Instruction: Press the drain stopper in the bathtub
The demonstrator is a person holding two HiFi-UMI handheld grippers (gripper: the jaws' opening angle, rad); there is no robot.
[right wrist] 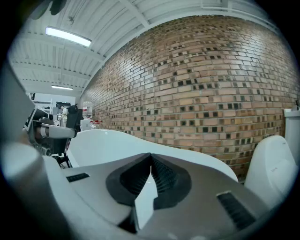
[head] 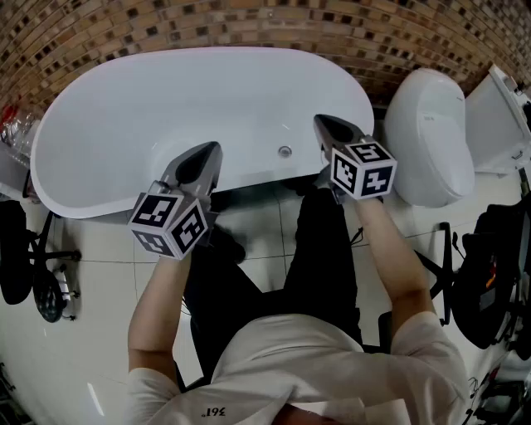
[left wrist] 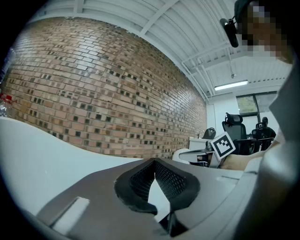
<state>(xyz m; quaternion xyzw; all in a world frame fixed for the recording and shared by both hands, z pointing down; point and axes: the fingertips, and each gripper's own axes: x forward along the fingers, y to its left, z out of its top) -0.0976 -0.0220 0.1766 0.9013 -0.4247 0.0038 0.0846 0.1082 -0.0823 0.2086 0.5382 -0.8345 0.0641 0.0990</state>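
Observation:
The white bathtub [head: 124, 124] lies across the top of the head view. A small round metal drain stopper [head: 284, 152] sits low inside the tub, close to its near wall. My left gripper [head: 211, 149] hangs over the near rim, left of the stopper, its jaws shut and empty. Just right of the stopper, my right gripper [head: 320, 121] is also over the rim, shut and empty. In the left gripper view the left gripper [left wrist: 154, 161] has its tips together, pointing at the brick wall above the tub rim. The right gripper [right wrist: 151, 155] looks the same in its own view. Neither gripper view shows the stopper.
A white toilet [head: 427, 137] stands right of the tub, with its cistern [head: 506, 116] beyond. The brick wall [head: 249, 25] runs behind the tub. A black stool [head: 21, 249] is at the left and a dark bag [head: 489, 274] at the right. White tiles [head: 91, 274] cover the floor.

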